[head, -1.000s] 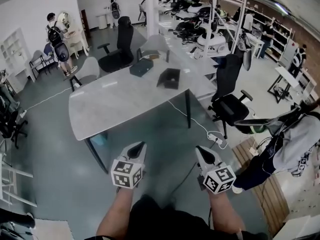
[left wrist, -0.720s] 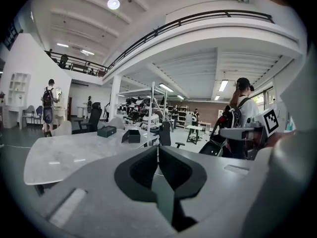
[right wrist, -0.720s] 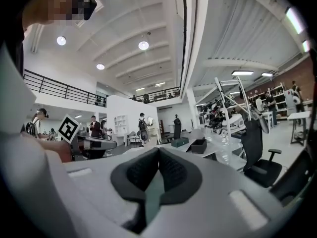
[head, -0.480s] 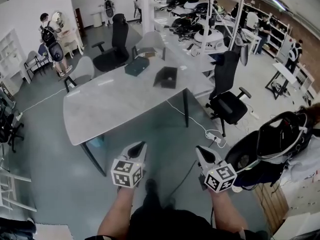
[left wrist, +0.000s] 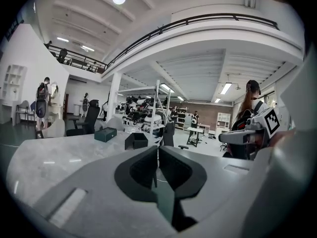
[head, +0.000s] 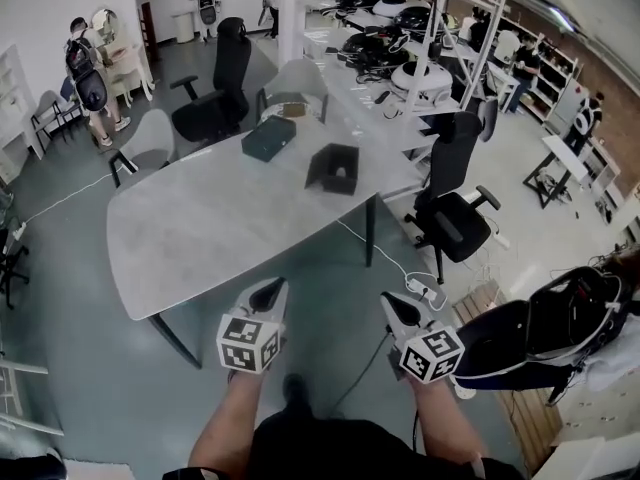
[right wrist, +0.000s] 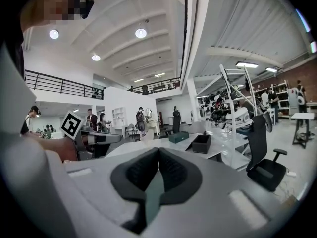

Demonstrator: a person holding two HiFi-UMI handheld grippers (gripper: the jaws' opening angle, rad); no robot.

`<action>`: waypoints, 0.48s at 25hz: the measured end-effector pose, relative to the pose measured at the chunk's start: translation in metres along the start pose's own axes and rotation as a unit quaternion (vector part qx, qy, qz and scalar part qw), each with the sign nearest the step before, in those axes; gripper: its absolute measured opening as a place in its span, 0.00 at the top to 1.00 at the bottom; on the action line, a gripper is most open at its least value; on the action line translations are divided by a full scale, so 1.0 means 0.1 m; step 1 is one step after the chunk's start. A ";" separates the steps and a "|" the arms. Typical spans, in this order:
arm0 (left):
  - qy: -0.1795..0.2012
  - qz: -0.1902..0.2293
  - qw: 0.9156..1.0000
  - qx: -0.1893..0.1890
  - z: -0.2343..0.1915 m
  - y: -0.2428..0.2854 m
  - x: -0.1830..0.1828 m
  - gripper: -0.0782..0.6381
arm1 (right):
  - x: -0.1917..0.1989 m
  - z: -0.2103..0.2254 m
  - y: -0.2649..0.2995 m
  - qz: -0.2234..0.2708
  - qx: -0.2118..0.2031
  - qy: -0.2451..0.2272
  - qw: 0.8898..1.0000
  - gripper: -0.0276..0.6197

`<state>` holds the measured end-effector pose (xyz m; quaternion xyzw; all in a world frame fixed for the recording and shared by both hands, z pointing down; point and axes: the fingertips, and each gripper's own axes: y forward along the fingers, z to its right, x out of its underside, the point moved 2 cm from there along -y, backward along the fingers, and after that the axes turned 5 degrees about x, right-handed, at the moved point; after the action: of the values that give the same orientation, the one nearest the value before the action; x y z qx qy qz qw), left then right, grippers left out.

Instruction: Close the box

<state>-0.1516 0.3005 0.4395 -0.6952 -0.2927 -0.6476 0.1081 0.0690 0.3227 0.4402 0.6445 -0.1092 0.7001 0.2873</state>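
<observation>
Grey floor lay under two grippers, both held short of the table. The left gripper and the right gripper each had its jaws pressed together with nothing between them. Ahead stood one grey table. Two boxes sat on its far half, near each other but apart: one black box, open, toward the right edge, and one green box, closed, beyond it to the left.
</observation>
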 end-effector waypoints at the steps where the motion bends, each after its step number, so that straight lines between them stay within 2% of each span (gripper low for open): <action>1: 0.001 0.000 1.000 0.001 -0.11 0.07 -0.03 0.87 | -0.01 -0.01 0.12 -0.003 0.000 0.002 1.000 0.95; 7: 0.003 -0.002 1.000 0.028 -0.61 0.44 -0.14 0.87 | -0.01 -0.08 0.77 -0.023 0.004 0.013 1.000 0.95; 12: 0.012 -0.002 0.999 0.042 -0.96 0.47 -0.18 0.87 | -0.05 -0.15 1.08 -0.024 0.026 0.021 0.999 0.95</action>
<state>-0.2060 0.2076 0.4461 -0.6817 -0.3199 -0.6431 0.1393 -0.0025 0.2415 0.4565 0.6393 -0.0696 0.7089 0.2897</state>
